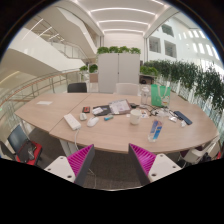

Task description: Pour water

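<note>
Table: long pale wooden oval table point(60, 118) strewn with papers.
Bottle: clear plastic water bottle point(156, 129) stands near the table's edge, well beyond the fingers.
Gripper: pink-padded two-finger gripper point(111, 160) released, empty.
Risk: a careless approach could topple the bottle.

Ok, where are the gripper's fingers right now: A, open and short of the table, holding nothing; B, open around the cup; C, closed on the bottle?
A: the gripper is open with nothing between its fingers, and the table, bottle and cup lie beyond them.
</note>
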`<action>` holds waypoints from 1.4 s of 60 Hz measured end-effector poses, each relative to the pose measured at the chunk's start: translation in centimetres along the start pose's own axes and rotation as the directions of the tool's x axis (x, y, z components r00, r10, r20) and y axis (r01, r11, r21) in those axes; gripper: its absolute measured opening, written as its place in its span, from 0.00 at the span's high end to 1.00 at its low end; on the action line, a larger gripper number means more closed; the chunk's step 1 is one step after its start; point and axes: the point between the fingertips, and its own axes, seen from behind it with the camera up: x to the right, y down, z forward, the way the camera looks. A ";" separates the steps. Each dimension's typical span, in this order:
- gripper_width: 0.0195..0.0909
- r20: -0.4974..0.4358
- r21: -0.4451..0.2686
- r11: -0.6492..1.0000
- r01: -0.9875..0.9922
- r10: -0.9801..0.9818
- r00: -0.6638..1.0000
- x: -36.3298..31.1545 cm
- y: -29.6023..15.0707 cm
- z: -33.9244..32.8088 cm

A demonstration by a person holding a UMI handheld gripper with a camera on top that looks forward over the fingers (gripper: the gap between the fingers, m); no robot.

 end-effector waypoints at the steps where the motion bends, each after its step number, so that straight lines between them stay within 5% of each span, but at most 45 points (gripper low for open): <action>1: 0.18 0.000 0.000 1.000 0.001 -0.001 1.000 0.1 0.0 0.0; 11: 0.19 0.018 0.119 0.992 0.033 -0.035 0.999 4.3 -0.6 2.0; 31: 0.17 -0.093 0.168 0.985 -0.037 0.053 0.994 23.8 2.3 18.4; 47: 0.18 -0.065 0.245 0.969 -0.038 0.056 0.996 27.2 0.5 31.9; 50: 0.26 -0.071 0.246 0.969 -0.029 0.048 0.996 27.5 0.5 33.3; 53: 0.58 -0.072 0.237 0.971 -0.030 0.048 0.996 28.0 0.6 35.5; 77: 0.74 0.007 0.175 0.963 -0.204 0.206 0.979 30.3 -1.0 35.4; 84: 0.74 -0.087 0.134 0.990 -0.047 0.059 0.994 33.6 -4.5 35.9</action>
